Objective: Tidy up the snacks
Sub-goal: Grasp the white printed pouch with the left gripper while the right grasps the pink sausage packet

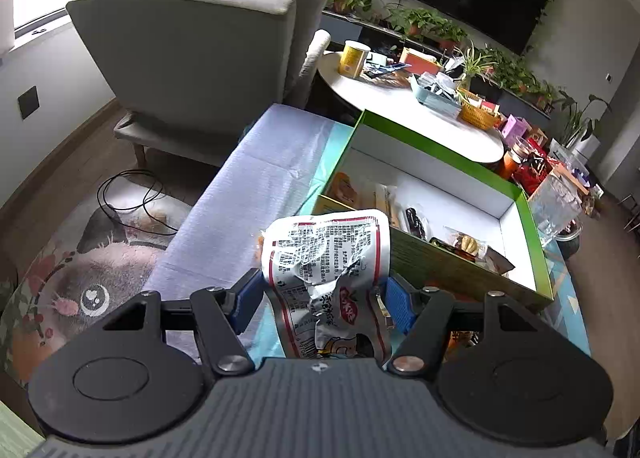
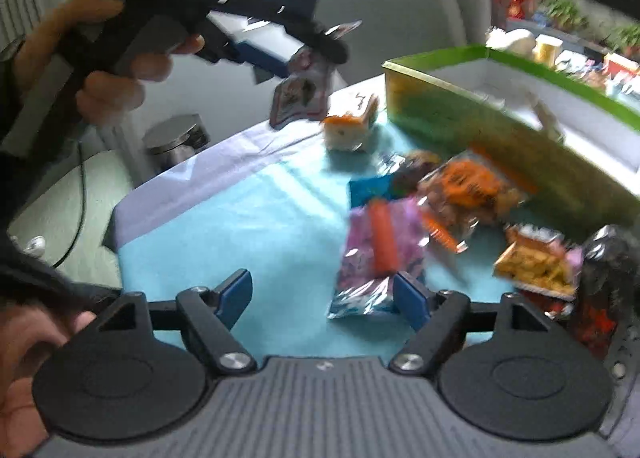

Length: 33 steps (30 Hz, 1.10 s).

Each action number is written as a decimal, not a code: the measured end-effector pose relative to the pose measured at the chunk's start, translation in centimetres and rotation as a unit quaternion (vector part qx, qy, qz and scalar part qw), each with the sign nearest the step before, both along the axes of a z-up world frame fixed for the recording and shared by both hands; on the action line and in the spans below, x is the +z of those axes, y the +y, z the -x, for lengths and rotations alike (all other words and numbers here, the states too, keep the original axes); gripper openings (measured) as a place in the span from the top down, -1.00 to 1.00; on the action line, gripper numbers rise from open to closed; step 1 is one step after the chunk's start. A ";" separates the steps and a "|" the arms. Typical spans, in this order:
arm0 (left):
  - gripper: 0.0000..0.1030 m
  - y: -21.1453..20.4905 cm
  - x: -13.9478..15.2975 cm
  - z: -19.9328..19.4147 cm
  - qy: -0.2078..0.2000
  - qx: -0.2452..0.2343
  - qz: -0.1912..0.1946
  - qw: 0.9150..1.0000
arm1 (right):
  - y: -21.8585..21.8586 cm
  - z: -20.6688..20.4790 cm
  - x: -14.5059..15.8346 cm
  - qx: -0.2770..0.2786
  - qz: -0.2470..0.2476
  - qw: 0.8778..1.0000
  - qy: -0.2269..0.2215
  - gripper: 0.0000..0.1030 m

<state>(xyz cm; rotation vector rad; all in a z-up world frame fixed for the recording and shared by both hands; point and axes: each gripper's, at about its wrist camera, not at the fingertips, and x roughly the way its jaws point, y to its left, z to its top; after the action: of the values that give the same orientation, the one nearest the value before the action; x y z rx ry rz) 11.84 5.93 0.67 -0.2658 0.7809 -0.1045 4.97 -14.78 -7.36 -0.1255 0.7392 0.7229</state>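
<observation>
Left gripper (image 1: 322, 298) tilted down, jaws clamping snack packet (image 1: 326, 258) | right gripper (image 2: 322, 298) jaws parted, empty

The snack packet (image 1: 326, 258) in the left gripper (image 1: 320, 298) is crinkled, glossy foil-like film; its pads (image 1: 398, 298) look like ribbed blue rubber, on matt black plastic arms; the green box (image 1: 436, 258) seems smooth card, white inside; the cloth (image 2: 240, 217) under it is matt turquoise fabric; the loose packets (image 2: 376, 254) shine like plastic film; the armchair (image 1: 192, 45) is woven grey cloth.
</observation>
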 end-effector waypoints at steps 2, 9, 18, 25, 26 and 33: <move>-0.19 0.3 -0.1 0.2 -0.001 0.001 0.003 1.000 | 0.3 -0.7 0.1 -0.043 0.001 0.999 -0.008 0.26; -0.19 0.9 -0.2 0.5 0.000 0.001 0.009 1.000 | 2.2 -2.1 -1.4 -0.058 0.034 0.998 -0.001 0.26; -0.19 1.2 -0.7 0.6 0.008 -0.001 0.021 1.000 | 2.9 -1.5 -1.7 -0.099 0.046 0.994 -0.026 0.27; -0.19 1.4 -0.4 1.1 0.005 -0.009 0.036 0.999 | 2.1 -0.6 -0.3 -0.123 0.009 0.992 -0.019 0.28; -0.19 1.3 -0.3 1.2 0.003 -0.009 0.033 0.999 | 1.9 -0.4 0.1 -0.124 -0.001 0.992 -0.021 0.28; -0.19 1.2 0.1 1.8 -0.006 -0.010 0.032 0.999 | 1.2 0.4 1.8 -0.138 -0.022 0.989 -0.045 0.28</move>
<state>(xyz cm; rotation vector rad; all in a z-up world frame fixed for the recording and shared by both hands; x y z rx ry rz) 10.01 7.14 0.80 -0.3178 0.7699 -0.1505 4.59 -13.62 -5.57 -0.0141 0.6389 0.4671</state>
